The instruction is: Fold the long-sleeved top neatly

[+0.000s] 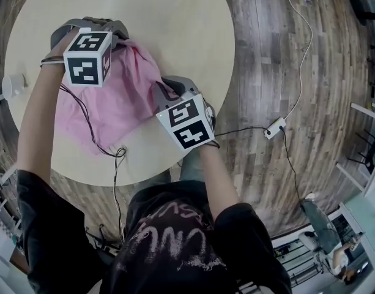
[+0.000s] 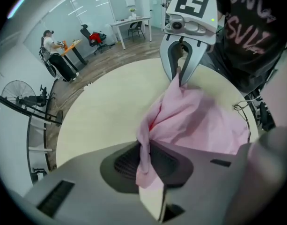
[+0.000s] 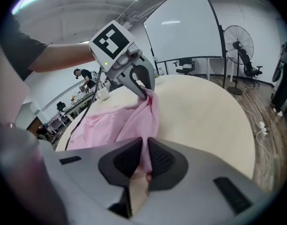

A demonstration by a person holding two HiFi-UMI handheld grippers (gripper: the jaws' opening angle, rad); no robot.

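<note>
The left gripper [image 2: 146, 165] is clamped on a gathered edge of the pink long-sleeved top [image 2: 199, 121]. In the left gripper view a twisted strip of the fabric runs up between its two dark pads [image 2: 169, 163], which press on it from both sides. This gripper points down at the round beige table [image 2: 101, 111].

Ahead of its jaws the cloth rises in a ridge to the right gripper [image 3: 144, 158], which pinches the far end of that same ridge. In the right gripper view its ribbed pads [image 3: 162, 158] are closed together on a fold of pink fabric, and the gripper slants downward toward the tabletop.

In the head view the two grippers stand near each other, with the stretch of the top between them lifted off the table. The rest of the top spreads below and beside the left gripper, lying rumpled on the surface. A black cable [image 1: 118, 153] trails from the left gripper across the cloth to the table's near edge.
</note>
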